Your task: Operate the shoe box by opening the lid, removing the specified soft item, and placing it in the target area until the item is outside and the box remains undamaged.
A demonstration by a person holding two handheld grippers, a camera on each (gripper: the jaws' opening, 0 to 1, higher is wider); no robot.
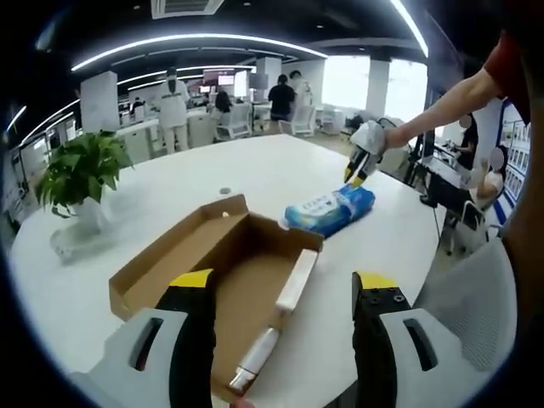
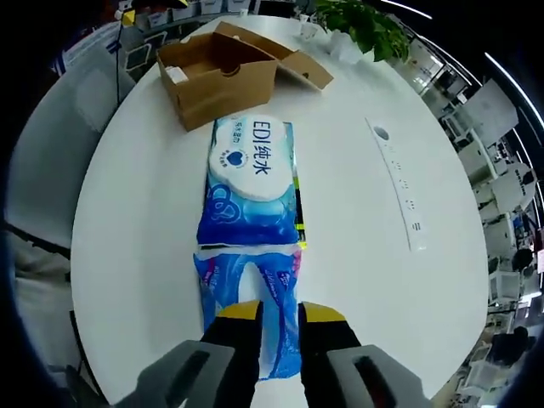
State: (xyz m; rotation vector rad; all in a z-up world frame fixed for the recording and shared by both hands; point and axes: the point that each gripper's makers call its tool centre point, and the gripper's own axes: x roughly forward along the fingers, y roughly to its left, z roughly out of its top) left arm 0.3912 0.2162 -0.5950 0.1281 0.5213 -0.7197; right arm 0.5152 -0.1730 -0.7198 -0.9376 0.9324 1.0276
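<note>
Right tongs [image 2: 271, 313] on wipes pack [image 2: 252, 183] beside shoe box [image 2: 223, 70]

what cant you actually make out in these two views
- Box floor at the near end: left gripper view, hidden behind the left claw.
- Near end of the wipes pack: right gripper view, covered by the right claw closed on its flap.
- Small print on the pack: too small in both views.
- Power strip markings: right gripper view, too small.

A potted plant [image 1: 81, 174] is sitting at the far left of my white table [image 1: 280, 170], a power strip [image 2: 398, 184] is lying to the right, and people are standing in the office beyond.
</note>
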